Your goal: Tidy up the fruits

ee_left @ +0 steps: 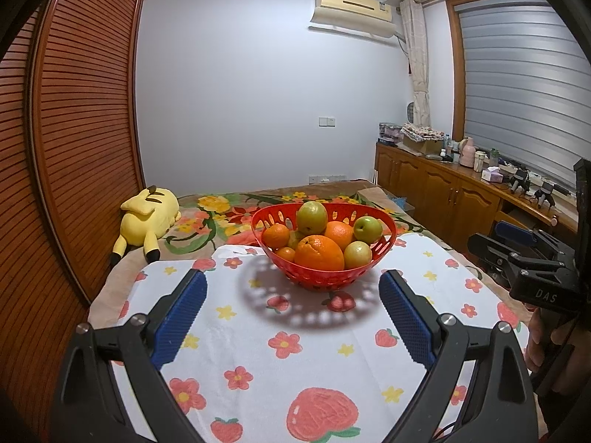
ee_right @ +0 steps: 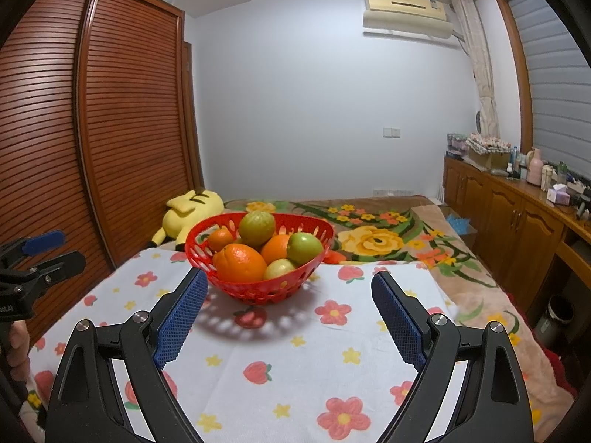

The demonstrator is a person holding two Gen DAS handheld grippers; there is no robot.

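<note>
A red perforated basket stands on a white cloth printed with flowers and strawberries. It is heaped with fruit: a big orange in front, smaller oranges, and green apples on top. My left gripper is open, its blue pads apart just short of the basket, nothing between them. My right gripper is open too, the basket ahead and slightly left of it. In the left wrist view the right gripper shows at the right edge. In the right wrist view the left gripper shows at the left edge.
The white cloth lies over a flowered blanket on a bed. A yellow plush toy lies by the brown slatted wardrobe at left. A wooden cabinet with bottles and boxes runs along the right. A person's hand holds the right gripper's handle.
</note>
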